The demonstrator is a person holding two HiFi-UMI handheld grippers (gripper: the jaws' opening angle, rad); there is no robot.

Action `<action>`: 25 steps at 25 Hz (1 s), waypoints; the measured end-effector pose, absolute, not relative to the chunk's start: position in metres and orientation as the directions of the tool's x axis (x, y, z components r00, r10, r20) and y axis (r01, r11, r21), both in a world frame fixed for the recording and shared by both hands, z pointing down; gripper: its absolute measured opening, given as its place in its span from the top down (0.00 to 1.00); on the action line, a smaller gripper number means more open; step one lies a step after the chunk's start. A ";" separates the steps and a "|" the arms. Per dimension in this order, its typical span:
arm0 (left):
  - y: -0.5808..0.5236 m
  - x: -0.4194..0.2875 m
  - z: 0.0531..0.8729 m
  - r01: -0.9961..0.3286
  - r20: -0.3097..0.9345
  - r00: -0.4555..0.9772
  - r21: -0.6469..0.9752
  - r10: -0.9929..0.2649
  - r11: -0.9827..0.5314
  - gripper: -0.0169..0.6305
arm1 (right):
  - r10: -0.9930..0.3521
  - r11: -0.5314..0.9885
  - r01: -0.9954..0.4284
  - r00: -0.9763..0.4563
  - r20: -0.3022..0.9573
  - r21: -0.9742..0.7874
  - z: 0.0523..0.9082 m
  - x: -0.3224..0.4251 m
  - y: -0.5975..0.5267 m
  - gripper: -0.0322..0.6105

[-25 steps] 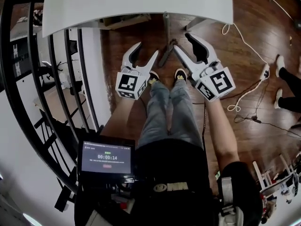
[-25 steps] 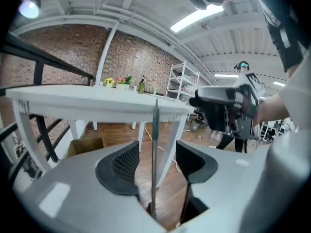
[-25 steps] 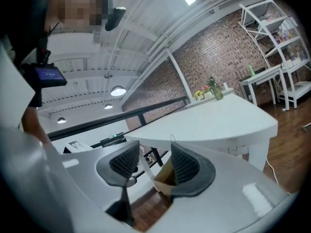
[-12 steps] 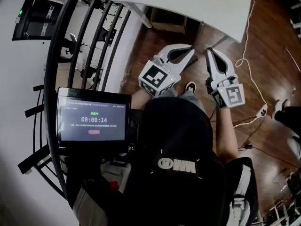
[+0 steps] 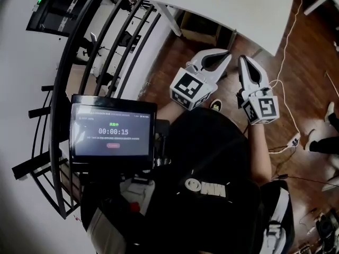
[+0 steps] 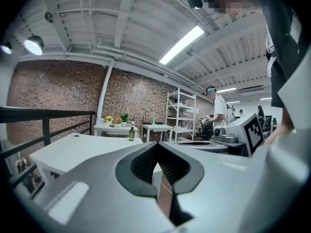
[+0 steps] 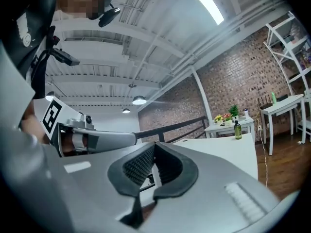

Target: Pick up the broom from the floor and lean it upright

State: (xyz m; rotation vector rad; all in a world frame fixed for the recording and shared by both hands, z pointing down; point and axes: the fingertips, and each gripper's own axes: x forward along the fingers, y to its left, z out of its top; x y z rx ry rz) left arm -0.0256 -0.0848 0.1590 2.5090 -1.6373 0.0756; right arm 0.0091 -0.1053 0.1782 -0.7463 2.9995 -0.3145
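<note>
1. White left gripper (image 5: 226, 56) and white right gripper (image 5: 243, 60): jaws pinched together, empty, held level over the brown wooden floor (image 5: 312, 62).
2. The broom's in no view, so whether it's lying or already leaning is anyone's guess. Can't call the next move.

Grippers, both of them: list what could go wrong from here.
1. The left gripper and the right gripper are shut on nothing, and no broom shows in any view, so the pick-up may have been missed.
2. Both grippers point at the edge of the white table; a push forward could knock it.
3. A white cable trails over the wooden floor near the person; a step could snag it.
</note>
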 end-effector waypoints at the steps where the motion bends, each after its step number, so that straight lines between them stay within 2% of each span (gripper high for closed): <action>1: -0.085 -0.027 0.159 -0.915 0.121 0.400 0.096 -0.908 -0.391 0.95 | -0.470 0.863 -0.464 -0.882 0.019 -0.201 0.180 0.009 -0.107 0.95; 5: -0.082 -0.026 0.162 -0.916 0.123 0.397 0.117 -0.909 -0.384 0.95 | -0.478 0.851 -0.477 -0.877 0.053 -0.219 0.189 0.011 -0.109 0.95; 25: -0.096 0.001 0.155 -0.918 0.137 0.396 0.090 -0.908 -0.387 0.95 | -0.462 0.863 -0.459 -0.886 0.039 -0.213 0.183 0.031 -0.127 0.95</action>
